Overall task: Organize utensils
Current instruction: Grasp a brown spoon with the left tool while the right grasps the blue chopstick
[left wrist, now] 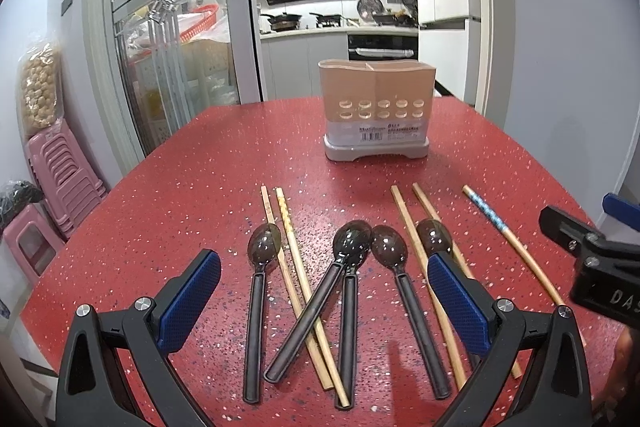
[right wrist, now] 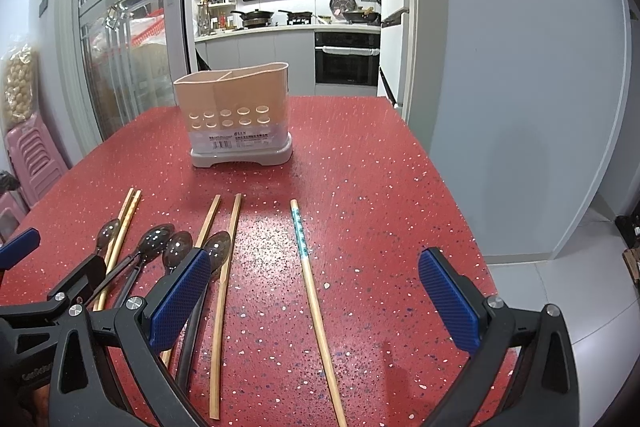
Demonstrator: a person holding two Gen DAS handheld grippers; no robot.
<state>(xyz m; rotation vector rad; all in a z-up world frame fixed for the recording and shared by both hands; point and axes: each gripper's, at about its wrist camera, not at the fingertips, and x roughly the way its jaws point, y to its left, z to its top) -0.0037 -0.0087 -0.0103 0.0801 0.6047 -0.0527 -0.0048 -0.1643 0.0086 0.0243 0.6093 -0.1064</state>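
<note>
Blue-padded, the left gripper (left wrist: 324, 291) and right gripper (right wrist: 316, 291) are held spread wide, nothing pinched. Dark plastic spoons (left wrist: 352, 259) and bamboo chopsticks (left wrist: 300, 291) are scattered near the red speckled table's (left wrist: 180, 167) near edge; the beige two-compartment utensil holder (left wrist: 376, 107) is stood toward the far edge.

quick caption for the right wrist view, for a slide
Open right gripper over a lone blue-patterned chopstick on the red table, beige utensil holder beyond.

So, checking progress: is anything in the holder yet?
No; the holder shows nothing above its rim, and spoons and chopsticks lie on the table.
</note>
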